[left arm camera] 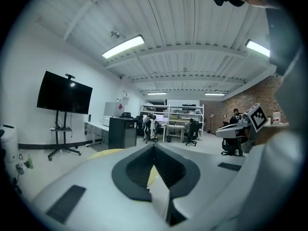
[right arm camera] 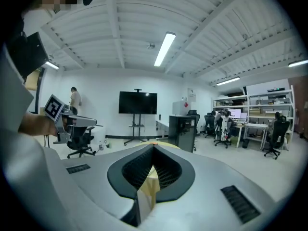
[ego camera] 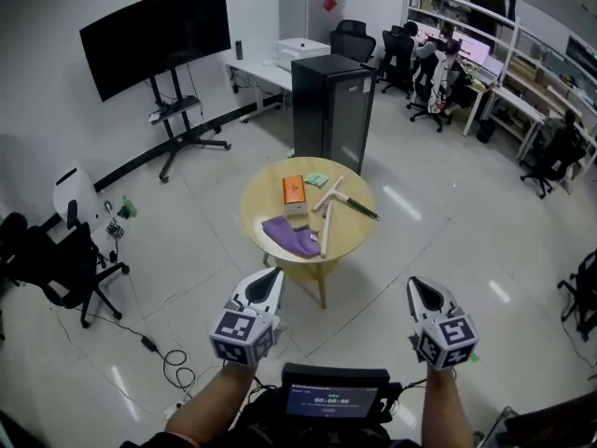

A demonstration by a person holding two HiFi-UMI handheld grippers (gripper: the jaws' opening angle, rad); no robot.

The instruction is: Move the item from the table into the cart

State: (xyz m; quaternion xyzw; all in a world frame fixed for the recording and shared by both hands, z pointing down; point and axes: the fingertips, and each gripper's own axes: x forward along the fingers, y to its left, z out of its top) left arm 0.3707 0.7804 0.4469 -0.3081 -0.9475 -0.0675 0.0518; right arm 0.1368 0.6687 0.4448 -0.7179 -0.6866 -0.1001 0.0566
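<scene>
A round wooden table (ego camera: 353,234) stands in the middle of the floor ahead of me. On it lie an orange box (ego camera: 294,192), a purple cloth (ego camera: 290,237), a green note (ego camera: 317,179), two white sticks (ego camera: 328,194) and a black pen (ego camera: 362,210). My left gripper (ego camera: 271,274) hovers short of the table's near edge, jaws shut and empty. My right gripper (ego camera: 416,287) is level with it further right, also shut on nothing. In the left gripper view the left gripper (left arm camera: 154,146) points over the table toward the room; in the right gripper view the right gripper (right arm camera: 154,147) does the same.
A black cabinet (ego camera: 333,110) stands just behind the table. A large screen on a wheeled stand (ego camera: 155,35) is at the back left, office chairs (ego camera: 56,259) at the left, and cables (ego camera: 173,362) on the floor. People sit at desks (ego camera: 438,73) at the back right.
</scene>
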